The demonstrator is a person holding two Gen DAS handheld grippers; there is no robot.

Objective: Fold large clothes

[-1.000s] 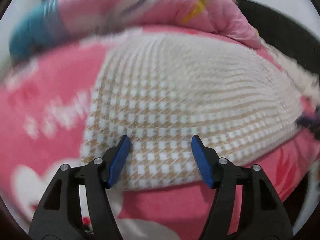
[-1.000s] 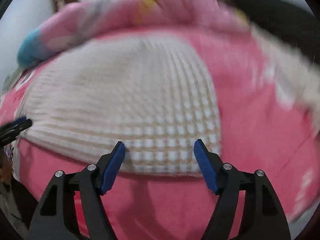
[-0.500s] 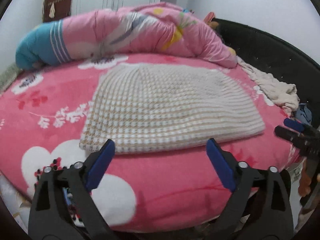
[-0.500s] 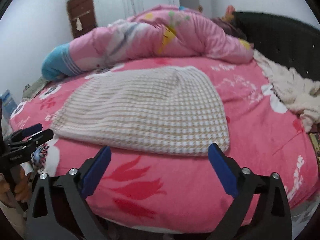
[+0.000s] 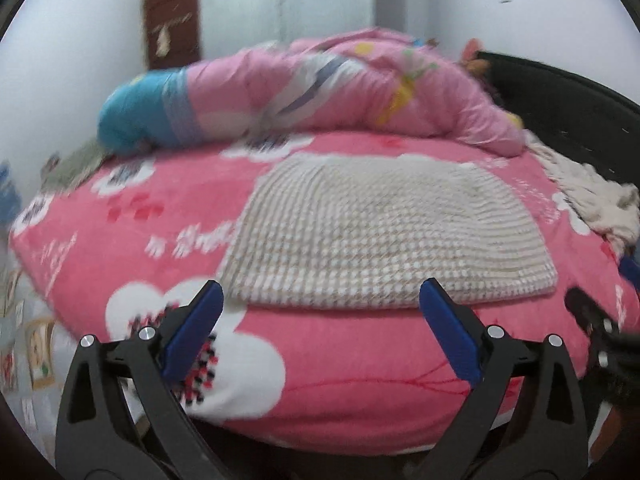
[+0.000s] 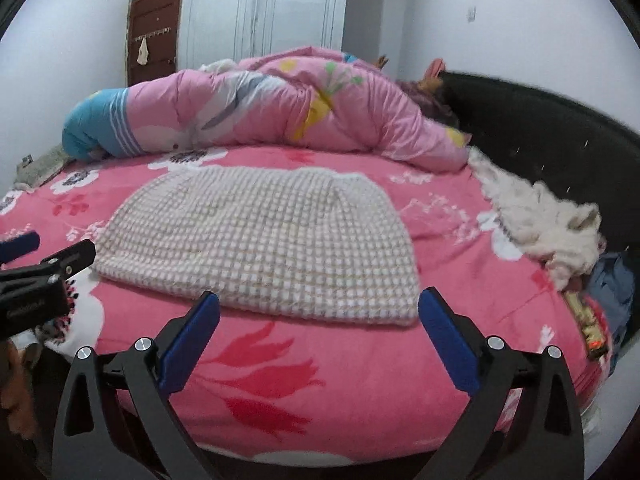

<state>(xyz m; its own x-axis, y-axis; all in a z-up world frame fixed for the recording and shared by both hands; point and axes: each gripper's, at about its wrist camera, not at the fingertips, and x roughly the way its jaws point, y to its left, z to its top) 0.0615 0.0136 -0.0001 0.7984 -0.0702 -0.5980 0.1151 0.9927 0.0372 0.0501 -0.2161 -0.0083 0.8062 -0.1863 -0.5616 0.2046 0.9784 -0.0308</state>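
Checked beige-and-white knit, the folded garment lies flat on the pink flowered bed, near its front edge. My left tool and right tool both stand spread wide and empty, short of the fabric. Small lettering on the left tool's side is too blurred to read.

It was a home bedroom: a bed under a pink floral sheet, a rolled pink quilt along its far side, a dark padded headboard, a white wardrobe and a brown door behind.
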